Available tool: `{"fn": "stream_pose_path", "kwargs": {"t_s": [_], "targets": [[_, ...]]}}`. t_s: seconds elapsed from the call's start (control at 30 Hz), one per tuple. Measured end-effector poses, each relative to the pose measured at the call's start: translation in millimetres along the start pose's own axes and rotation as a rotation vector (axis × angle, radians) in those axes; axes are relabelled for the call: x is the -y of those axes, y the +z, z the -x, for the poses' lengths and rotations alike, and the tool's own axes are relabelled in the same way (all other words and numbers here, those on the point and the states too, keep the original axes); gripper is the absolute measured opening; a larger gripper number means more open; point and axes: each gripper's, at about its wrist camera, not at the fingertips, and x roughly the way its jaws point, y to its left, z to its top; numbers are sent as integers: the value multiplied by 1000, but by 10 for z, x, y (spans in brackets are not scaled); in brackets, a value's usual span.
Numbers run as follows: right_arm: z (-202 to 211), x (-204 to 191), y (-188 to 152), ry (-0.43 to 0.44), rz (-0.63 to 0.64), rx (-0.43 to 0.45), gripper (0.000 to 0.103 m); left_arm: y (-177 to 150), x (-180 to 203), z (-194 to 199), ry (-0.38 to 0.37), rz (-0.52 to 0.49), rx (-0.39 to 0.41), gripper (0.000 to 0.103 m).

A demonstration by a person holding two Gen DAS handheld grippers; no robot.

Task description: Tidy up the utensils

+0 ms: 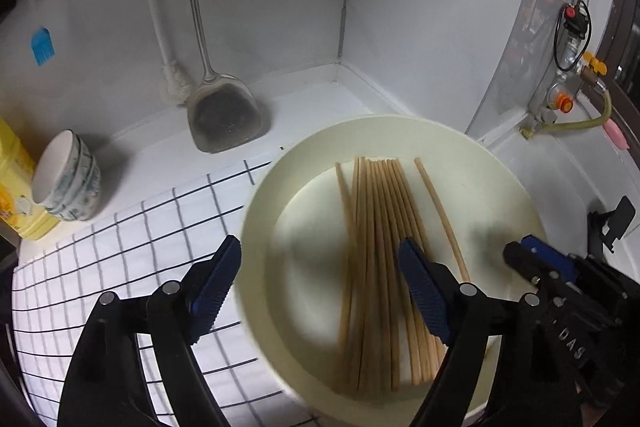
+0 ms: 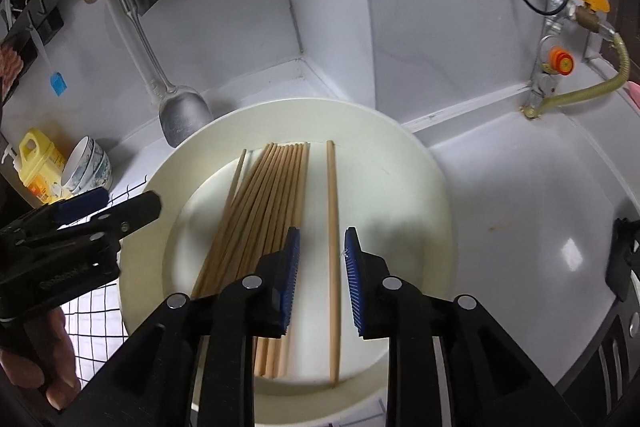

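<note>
Your right gripper, jaws parted, straddles the lone chopstick lying apart from the chopstick bundle left of them on the cream plate, likely to regroup it; left gripper spread wide.

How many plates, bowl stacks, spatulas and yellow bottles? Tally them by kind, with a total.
Plate: 1
Bowl stack: 1
Spatula: 1
Yellow bottle: 1
Total: 4
</note>
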Motion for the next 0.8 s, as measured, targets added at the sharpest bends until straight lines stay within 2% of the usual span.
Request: {"fn": "stream_pose_path", "kwargs": {"t_s": [0.07, 0.13, 0.17, 0.27, 0.33, 0.53, 0.8], "targets": [[59, -6, -6, 1, -2, 1, 29, -11, -35, 77, 7, 2, 4, 89], [142, -38, -28, -4, 3, 8, 41, -32, -86, 164, 7, 14, 3, 93], [169, -52, -37, -2, 5, 8, 42, -36, -97, 193, 9, 19, 0, 95], [272, -90, -72, -2, 3, 3, 49, -68, -152, 301, 22, 38, -15, 96], [339, -118, -89, -3, -3, 2, 58, -84, -181, 366, 29, 49, -23, 96], [556, -207, -93, -31, -24, 0, 69, -104, -297, 619, 38, 91, -32, 97], [767, -366, -180, -48, -27, -21, 71, -151, -331, 929, 70, 80, 2, 97]]}}
